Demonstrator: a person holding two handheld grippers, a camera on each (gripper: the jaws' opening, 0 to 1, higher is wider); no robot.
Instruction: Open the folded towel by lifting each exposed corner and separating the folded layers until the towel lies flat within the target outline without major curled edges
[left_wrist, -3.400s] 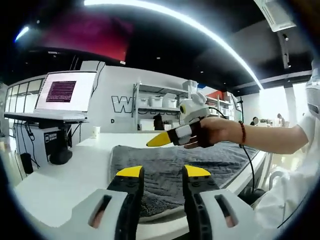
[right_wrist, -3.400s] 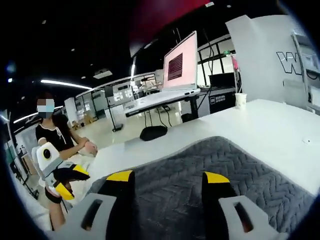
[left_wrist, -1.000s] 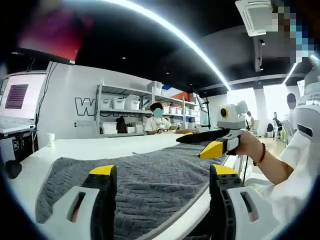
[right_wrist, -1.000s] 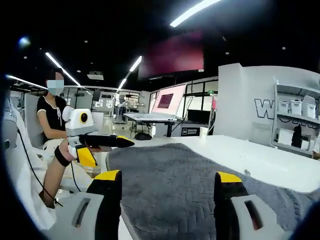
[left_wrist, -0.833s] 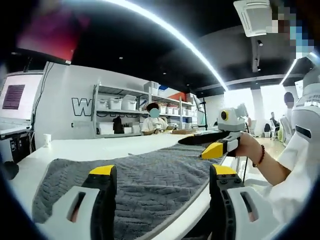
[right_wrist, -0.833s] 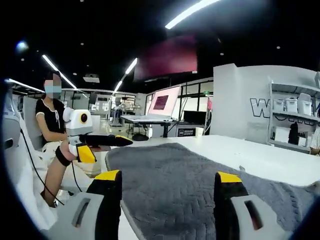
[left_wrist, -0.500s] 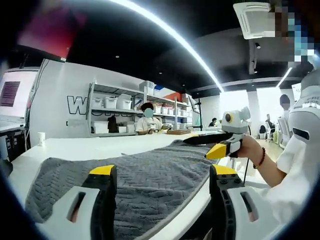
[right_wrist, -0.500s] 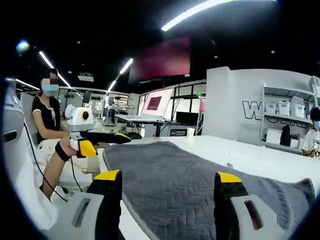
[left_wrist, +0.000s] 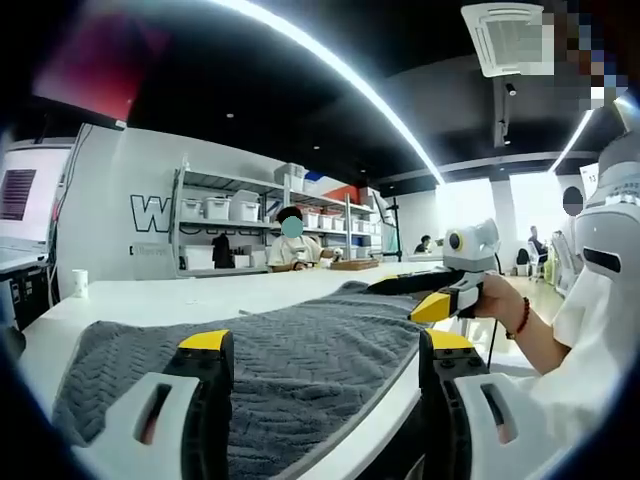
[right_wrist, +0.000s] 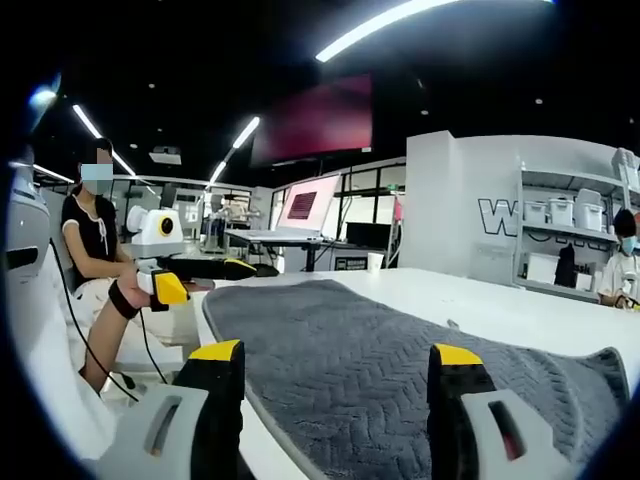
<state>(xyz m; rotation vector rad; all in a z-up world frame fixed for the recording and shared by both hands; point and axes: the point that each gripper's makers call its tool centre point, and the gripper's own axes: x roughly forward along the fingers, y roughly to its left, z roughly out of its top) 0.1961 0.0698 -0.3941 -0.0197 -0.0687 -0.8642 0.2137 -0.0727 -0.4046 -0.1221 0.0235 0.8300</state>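
Grey towel (left_wrist: 290, 350) with a herringbone weave lies spread across the white table (left_wrist: 170, 295), its near edge running along the table's front edge, and it shows the same way in the right gripper view (right_wrist: 370, 350). Closest in the left gripper view, the left gripper (left_wrist: 318, 345) holds its two yellow-tipped jaws wide apart above the cloth's near edge, nothing between them. Likewise the right gripper (right_wrist: 338, 355) in its own view has its yellow-tipped jaws spread well apart over the towel, empty. Further along the towel's far end in the left gripper view, the right gripper (left_wrist: 415, 290) is seen from the side, held in a hand (left_wrist: 497, 295) with a beaded bracelet at the wrist; its black and yellow jaws reach over the cloth's corner, though I cannot tell if they touch it. In the right gripper view the left gripper (right_wrist: 215, 268) sits just off the towel's other end. Beyond, a small white paper cup (left_wrist: 80, 283) stands on the bare table. At the back, metal shelves (left_wrist: 225, 235) carry white storage bins (left_wrist: 218, 207); their contents are too small to make out. A seated person (left_wrist: 292, 245) is at that far end.
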